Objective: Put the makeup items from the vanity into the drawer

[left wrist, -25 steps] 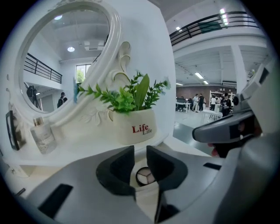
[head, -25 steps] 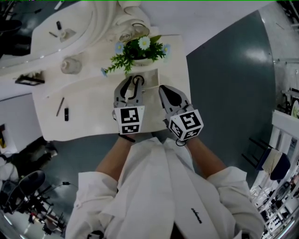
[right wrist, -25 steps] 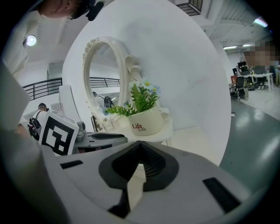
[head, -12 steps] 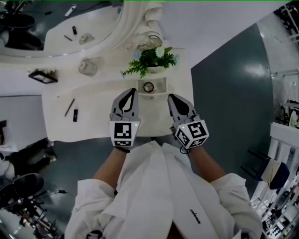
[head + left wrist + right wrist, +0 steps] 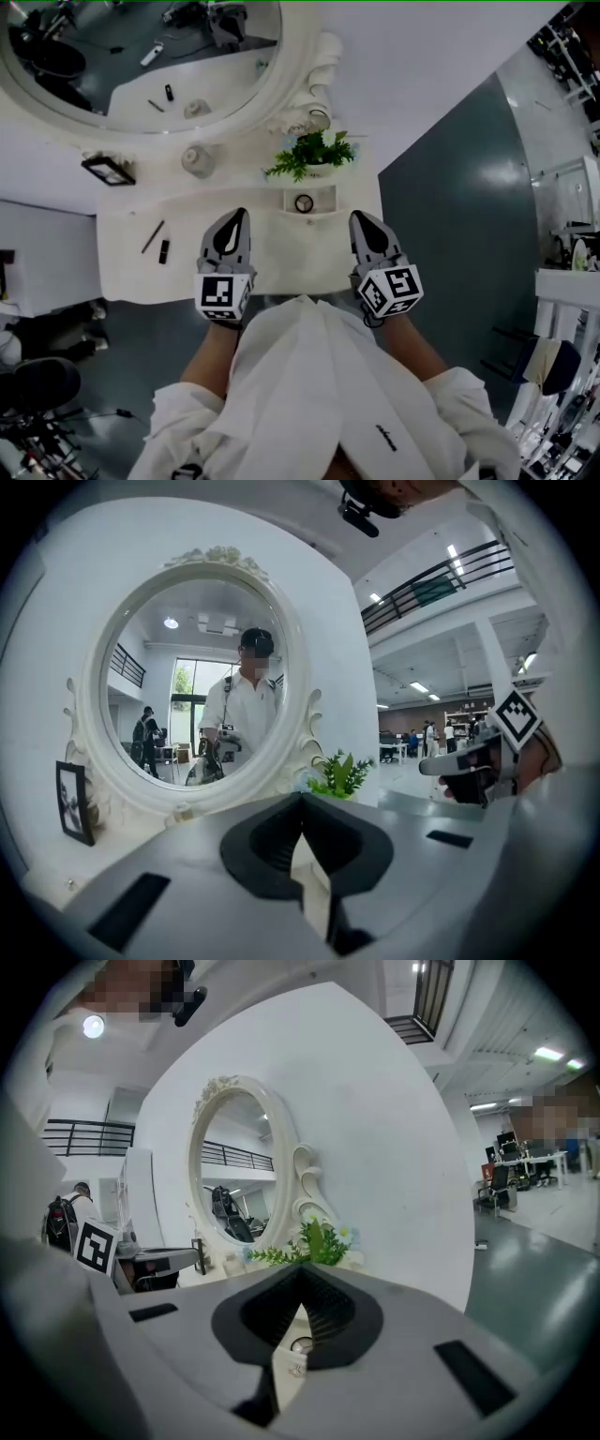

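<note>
On the white vanity (image 5: 272, 267), a dark pencil (image 5: 153, 236) and a small black lipstick (image 5: 164, 250) lie at the left. A small drawer with a ring knob (image 5: 304, 202) sits under the plant (image 5: 314, 152); the knob (image 5: 300, 1344) also shows past the right jaws. My left gripper (image 5: 238, 217) hovers over the vanity left of the drawer, shut and empty. Right of the drawer my right gripper (image 5: 360, 220) is also shut and holds nothing. Both jaw pairs meet at their tips in the left gripper (image 5: 302, 803) and right gripper (image 5: 300, 1290) views.
A large oval mirror (image 5: 141, 56) stands at the back, with a round jar (image 5: 199, 159) and a black photo frame (image 5: 106, 170) below it. Dark floor (image 5: 450, 187) lies right of the vanity. The person's white shirt (image 5: 309, 394) fills the near side.
The left gripper was open at the drawer knob; it has shut and pulled back to the left. The right gripper drew back a little. The head view has tilted up toward the mirror.
</note>
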A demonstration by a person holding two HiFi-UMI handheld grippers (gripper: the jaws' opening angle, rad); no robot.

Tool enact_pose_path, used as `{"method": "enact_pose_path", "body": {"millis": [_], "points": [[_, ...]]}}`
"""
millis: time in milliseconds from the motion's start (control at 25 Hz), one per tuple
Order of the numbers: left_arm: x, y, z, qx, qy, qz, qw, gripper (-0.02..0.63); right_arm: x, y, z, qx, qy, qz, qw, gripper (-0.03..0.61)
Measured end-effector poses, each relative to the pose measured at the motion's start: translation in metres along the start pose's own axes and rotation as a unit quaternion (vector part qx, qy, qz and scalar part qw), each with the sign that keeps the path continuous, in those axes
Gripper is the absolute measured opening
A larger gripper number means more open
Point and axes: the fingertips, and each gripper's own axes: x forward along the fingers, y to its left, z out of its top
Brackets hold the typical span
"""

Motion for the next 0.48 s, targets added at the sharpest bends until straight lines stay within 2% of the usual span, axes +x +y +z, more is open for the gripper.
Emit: {"method": "enact_pose_path", "body": {"millis": [240, 480], "points": [[-0.033, 0.034, 0.023, -0.003, -0.045, 0.030, 0.9985, 0.028, -0.016, 0.006, 0.021, -0.015, -0.025, -0.015, 0.999, 0.017], [-0.062, 0.064, 0.035, 0.009, -0.069, 0.059, 0.9959, 0.028, -0.026, 0.013, 0.041, -0.030, -0.049, -0.023, 0.998, 0.015]]}}
